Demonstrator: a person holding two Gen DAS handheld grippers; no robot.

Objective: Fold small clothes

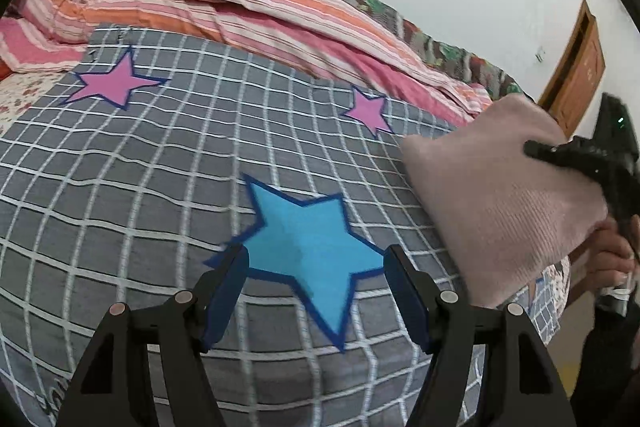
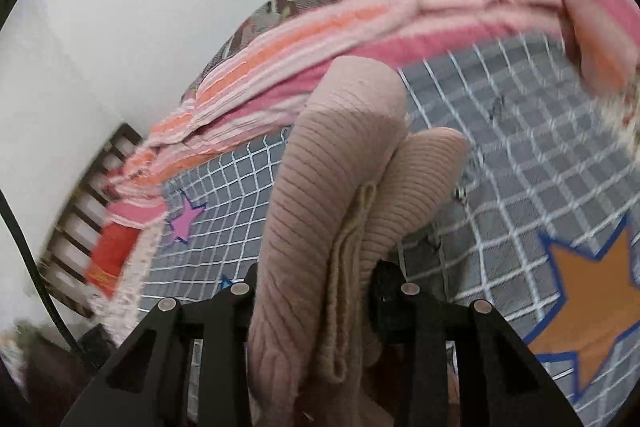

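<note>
Holding the left gripper point(image 1: 316, 267) low over the bed, I had its blue-padded fingers point(image 1: 224, 291) spread wide with nothing between them, framing the big blue star point(image 1: 308, 247) printed on the grey checked bedspread point(image 1: 140, 187). It pointed forward across the bed, roughly level, toward the striped pink and orange quilt point(image 1: 260, 11) bunched along the wall side.

My right gripper point(image 2: 316, 283) was clamped on the folded pink knit garment point(image 2: 332, 187), the ribbed cloth squeezed between the two black fingers point(image 2: 384, 287) and bulging out ahead of them in two thick rolls. In the left wrist view the same garment point(image 1: 500, 195) showed as a flat folded panel, lifted clear of the bedspread at the bed's right edge, with the right gripper point(image 1: 560, 153) pinching its far side and my right hand point(image 1: 612, 251) curled round the handle below (the wrist was cocked well over, so the right camera saw the bed tilted).

Two pink stars point(image 1: 116, 83) sat farther up the bedspread, and an orange star point(image 2: 588, 311) lay at the right of the right wrist view. A wooden door point(image 1: 576, 79) stood beyond the bed. I could read no writing or labels anywhere; the right wrist view was motion-blurred toward its edges.
</note>
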